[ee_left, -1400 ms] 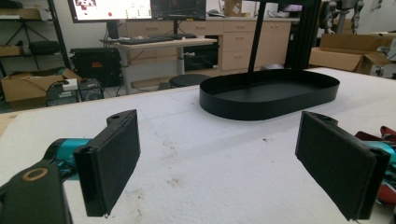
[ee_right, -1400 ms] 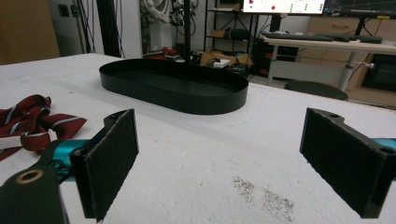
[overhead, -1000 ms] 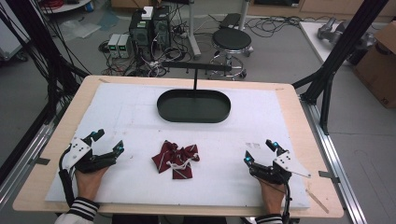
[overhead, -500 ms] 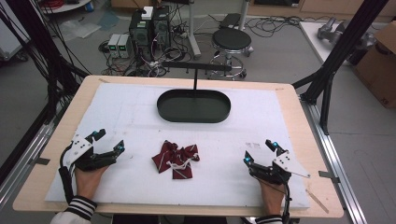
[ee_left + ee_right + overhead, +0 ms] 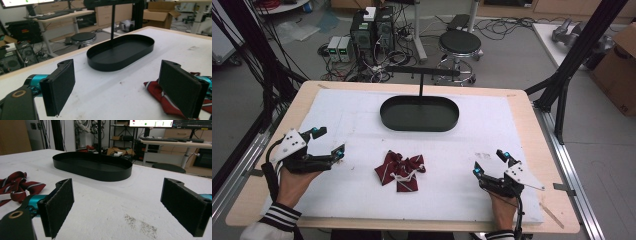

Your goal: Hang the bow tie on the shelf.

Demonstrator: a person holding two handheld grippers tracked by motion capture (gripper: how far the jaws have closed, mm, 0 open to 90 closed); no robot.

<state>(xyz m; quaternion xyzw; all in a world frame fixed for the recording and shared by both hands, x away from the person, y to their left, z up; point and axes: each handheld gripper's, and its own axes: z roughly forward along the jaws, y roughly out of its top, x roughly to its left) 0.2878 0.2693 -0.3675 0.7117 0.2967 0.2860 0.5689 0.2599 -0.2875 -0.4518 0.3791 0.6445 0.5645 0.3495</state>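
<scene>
My left tongs' three-o'clock pad hides part of the red striped cloth [image 5: 160, 96]; the picture's edge crops it.

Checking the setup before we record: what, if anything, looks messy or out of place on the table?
The dark red striped cloth lies crumpled in a heap on the white mat, and a dark gritty smudge marks the mat nearby. The black tray sits empty.

Items counted: one black oval tray [image 5: 419, 114] at upper centre of the high view; one crumpled red striped cloth [image 5: 400, 171] at lower centre (white strap attached); two hand-held grippers, left gripper [image 5: 328, 143] and right gripper [image 5: 490, 163].
</scene>
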